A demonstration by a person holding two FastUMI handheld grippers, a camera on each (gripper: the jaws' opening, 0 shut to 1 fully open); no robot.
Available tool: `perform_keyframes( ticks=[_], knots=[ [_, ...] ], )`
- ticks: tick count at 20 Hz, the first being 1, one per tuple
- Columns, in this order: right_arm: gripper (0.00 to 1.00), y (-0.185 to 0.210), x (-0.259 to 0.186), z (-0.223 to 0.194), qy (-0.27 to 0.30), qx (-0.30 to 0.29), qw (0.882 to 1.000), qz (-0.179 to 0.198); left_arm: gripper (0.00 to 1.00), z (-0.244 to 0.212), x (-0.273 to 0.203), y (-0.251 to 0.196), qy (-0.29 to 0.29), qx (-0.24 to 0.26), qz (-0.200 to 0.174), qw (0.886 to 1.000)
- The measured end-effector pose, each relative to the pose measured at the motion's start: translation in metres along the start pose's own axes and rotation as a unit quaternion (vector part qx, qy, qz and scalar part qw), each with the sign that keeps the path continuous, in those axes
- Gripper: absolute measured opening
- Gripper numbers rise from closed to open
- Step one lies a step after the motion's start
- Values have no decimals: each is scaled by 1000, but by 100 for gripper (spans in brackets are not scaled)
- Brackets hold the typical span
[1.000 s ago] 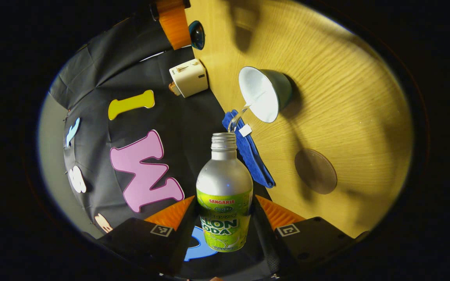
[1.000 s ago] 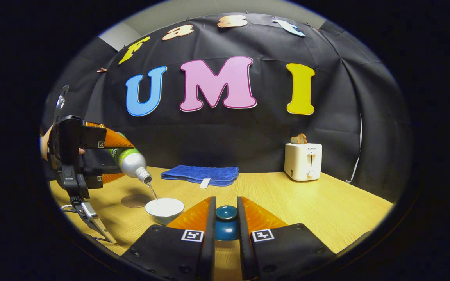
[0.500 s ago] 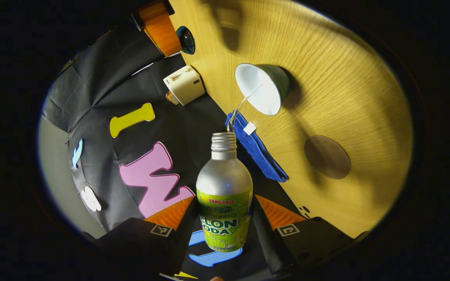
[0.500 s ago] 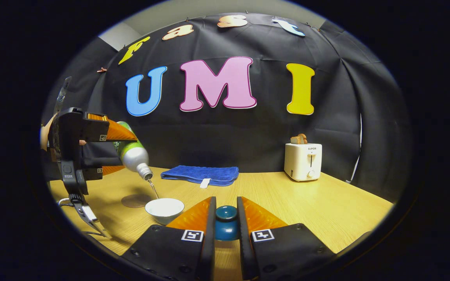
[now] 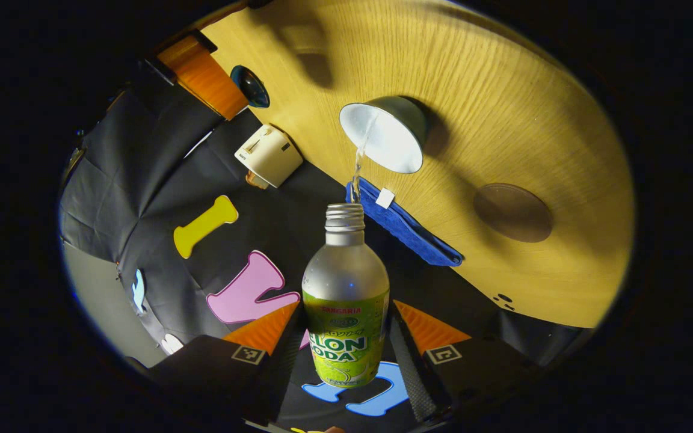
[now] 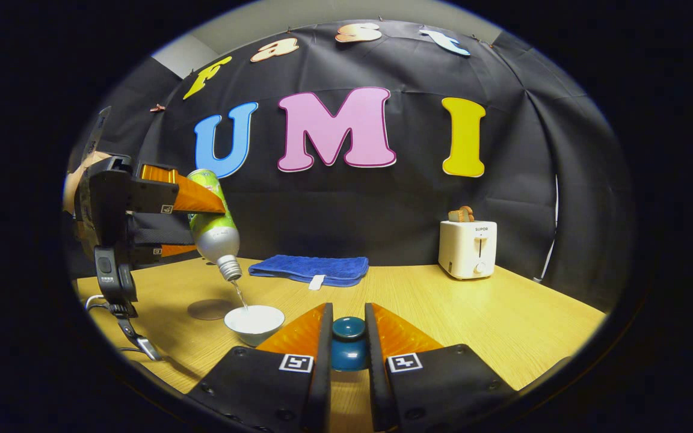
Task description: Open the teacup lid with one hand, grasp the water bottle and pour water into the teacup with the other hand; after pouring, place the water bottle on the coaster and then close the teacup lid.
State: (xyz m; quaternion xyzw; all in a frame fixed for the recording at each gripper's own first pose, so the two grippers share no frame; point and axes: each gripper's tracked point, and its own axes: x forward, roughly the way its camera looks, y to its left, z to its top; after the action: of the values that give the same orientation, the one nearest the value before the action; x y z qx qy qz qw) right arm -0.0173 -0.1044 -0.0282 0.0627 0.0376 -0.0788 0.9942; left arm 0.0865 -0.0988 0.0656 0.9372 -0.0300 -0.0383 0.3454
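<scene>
Left gripper [image 5: 346,337]: clenched on the water bottle [image 5: 345,300], a finger pressed to each side of its green label; seen from the right gripper view at 9 o'clock, it holds the bottle tipped steeply, neck down
Right gripper [image 6: 348,346]: closed around the dark blue teacup lid [image 6: 348,341], both fingers against its sides, held just above the table [image 6: 503,313]
Water bottle: silver body, uncapped; a thin stream of water [image 5: 358,162] runs from its mouth into the teacup [image 5: 385,132]
Teacup: white inside, open, standing on the table at 12 o'clock in the left gripper view
Coaster [image 5: 512,211]: round, brown, bare, near the teacup
Blue cloth [image 6: 309,269]: folded, at the table's far edge
Toaster [image 6: 467,248]: white, bread in its slot, at 3 o'clock in the right gripper view
</scene>
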Motion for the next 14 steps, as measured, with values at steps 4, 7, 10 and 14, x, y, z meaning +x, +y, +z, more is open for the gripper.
perform_keyframes(
  ticks=[4,7,10,14],
  knots=[
    [30,0,0,0,0,0,1000,0,82,5,5,3,-8,27,-10,1000],
    [30,0,0,0,0,0,1000,1,81,10,6,8,-17,22,-8,1000],
    [30,0,0,0,0,0,1000,1,82,14,6,10,-22,17,-9,1000],
    [30,0,0,0,0,0,1000,1,82,13,6,5,-22,-7,-15,1000]
  ],
)
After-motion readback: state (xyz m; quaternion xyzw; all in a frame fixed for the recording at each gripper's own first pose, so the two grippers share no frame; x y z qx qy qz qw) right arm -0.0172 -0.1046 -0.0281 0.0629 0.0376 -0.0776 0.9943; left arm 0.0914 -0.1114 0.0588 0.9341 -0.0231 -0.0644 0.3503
